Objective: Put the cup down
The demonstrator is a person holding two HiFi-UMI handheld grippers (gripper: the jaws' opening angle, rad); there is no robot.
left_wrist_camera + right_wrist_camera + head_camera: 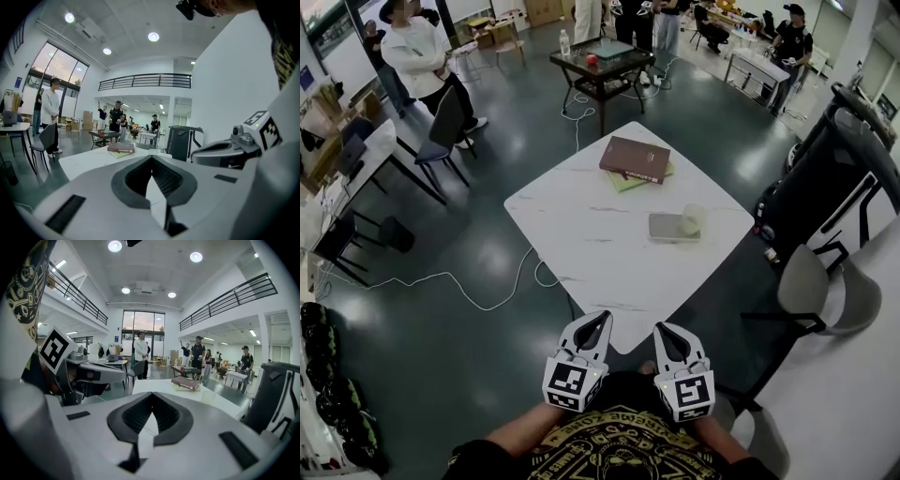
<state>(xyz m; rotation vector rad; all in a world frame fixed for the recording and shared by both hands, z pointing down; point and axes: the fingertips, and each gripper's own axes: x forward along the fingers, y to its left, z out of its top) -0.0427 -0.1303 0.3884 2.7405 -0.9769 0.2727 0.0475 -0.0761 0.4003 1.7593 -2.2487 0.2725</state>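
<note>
On the white square bench (581, 253), the pale translucent cup (692, 221) stands upright on a flat grey slab (661, 228). The left claw (600, 319) and right claw (662, 330), both closed and empty, sit well apart from it. The task looks finished.

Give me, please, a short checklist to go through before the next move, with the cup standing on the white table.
1. Cup rests on the grey flat pad on the table: ok.
2. Right gripper has its jaws together with nothing between them: ok.
3. Left gripper has its jaws together with nothing between them: ok.
4. Both grippers are apart from the cup, near the person's body: ok.
5. Book lies apart from the cup: ok.
6. Whether the cup holds anything: cannot tell.
</note>
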